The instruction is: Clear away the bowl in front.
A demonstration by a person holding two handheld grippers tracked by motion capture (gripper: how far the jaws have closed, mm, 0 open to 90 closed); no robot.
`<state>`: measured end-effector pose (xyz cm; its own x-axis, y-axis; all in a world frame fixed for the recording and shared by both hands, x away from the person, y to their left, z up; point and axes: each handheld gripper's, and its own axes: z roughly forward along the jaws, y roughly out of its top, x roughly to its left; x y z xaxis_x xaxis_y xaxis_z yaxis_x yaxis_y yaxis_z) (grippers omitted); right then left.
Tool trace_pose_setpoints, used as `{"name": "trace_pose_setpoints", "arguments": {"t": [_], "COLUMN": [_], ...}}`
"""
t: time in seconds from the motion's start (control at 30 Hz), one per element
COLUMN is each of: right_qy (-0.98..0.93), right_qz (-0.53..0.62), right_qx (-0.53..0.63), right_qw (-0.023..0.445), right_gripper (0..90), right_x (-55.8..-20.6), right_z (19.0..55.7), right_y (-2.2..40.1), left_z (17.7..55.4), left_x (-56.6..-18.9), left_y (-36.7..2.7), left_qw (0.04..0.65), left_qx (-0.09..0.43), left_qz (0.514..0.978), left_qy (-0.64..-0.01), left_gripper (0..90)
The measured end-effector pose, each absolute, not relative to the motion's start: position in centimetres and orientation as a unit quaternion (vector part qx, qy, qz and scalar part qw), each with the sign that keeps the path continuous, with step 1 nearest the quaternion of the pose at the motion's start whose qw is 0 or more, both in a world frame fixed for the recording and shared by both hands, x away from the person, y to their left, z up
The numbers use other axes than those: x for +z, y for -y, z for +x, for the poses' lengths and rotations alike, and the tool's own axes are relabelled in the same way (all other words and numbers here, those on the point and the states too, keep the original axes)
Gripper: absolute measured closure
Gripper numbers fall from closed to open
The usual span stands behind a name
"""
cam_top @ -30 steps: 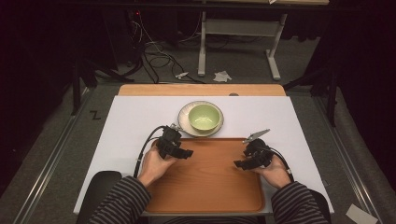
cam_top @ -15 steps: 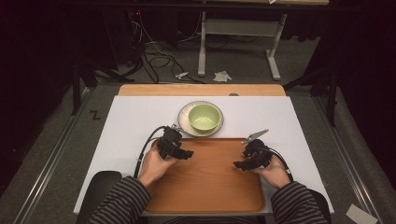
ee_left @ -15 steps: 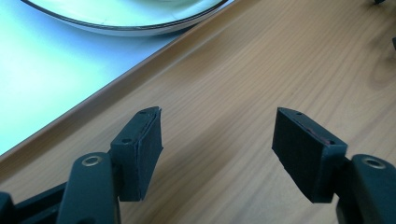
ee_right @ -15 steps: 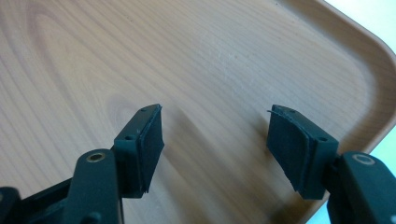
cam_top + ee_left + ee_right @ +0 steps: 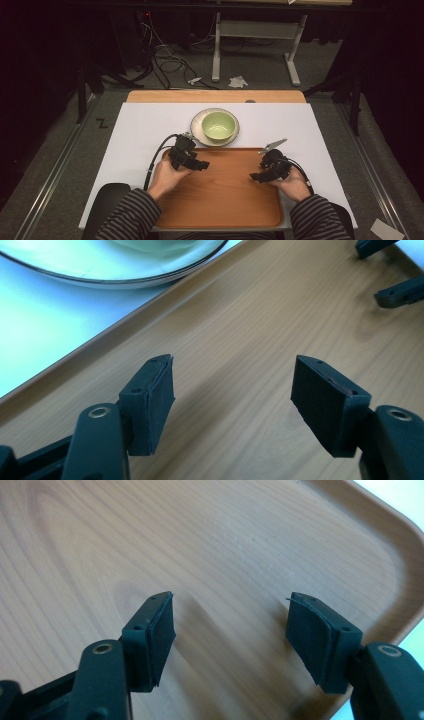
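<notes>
Bare wooden tray (image 5: 220,195), rounded corners, pale green bowl (image 5: 218,125) beyond

overhead view and both close claw views share the tray (image 5: 220,200).

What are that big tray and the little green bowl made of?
The tray looks like wood or a wood-look laminate: brown grain lines run across its smooth, matte face. The green bowl seems glazed ceramic, glossy and evenly coloured, though plastic can't be ruled out. It sits on a pale plate.
</notes>
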<state>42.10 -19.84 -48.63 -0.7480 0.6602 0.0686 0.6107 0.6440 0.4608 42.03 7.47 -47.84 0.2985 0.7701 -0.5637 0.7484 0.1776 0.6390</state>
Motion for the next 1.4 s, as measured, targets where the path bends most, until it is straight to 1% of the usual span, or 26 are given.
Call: {"name": "trace_pose_setpoints", "arguments": {"t": [0.33,0.5,0.87,1.4], "right_qy": [-0.905,-0.903,-0.903,-0.904], "right_qz": [0.35,0.353,0.352,0.353], "right_qx": [0.236,0.237,0.238,0.238], "right_qw": [0.054,0.054,0.054,0.053], "right_gripper": [37.3,37.3,37.1,36.7], "right_x": [-48.7,-48.7,-48.7,-48.7], "right_z": [42.2,42.1,42.1,42.1], "right_y": [19.9,19.9,19.9,19.8], "left_z": [42.2,42.8,43.4,44.4], "left_x": [-46.4,-44.9,-43.4,-42.4], "left_y": [-7.1,-6.9,-6.5,-5.6], "left_qw": [0.502,0.518,0.528,0.529], "left_qx": [0.005,0.0,-0.005,-0.007], "left_qz": [0.638,0.627,0.623,0.629], "left_qy": [-0.584,-0.582,-0.577,-0.57], "left_gripper": [33.6,33.7,33.7,33.7]}}
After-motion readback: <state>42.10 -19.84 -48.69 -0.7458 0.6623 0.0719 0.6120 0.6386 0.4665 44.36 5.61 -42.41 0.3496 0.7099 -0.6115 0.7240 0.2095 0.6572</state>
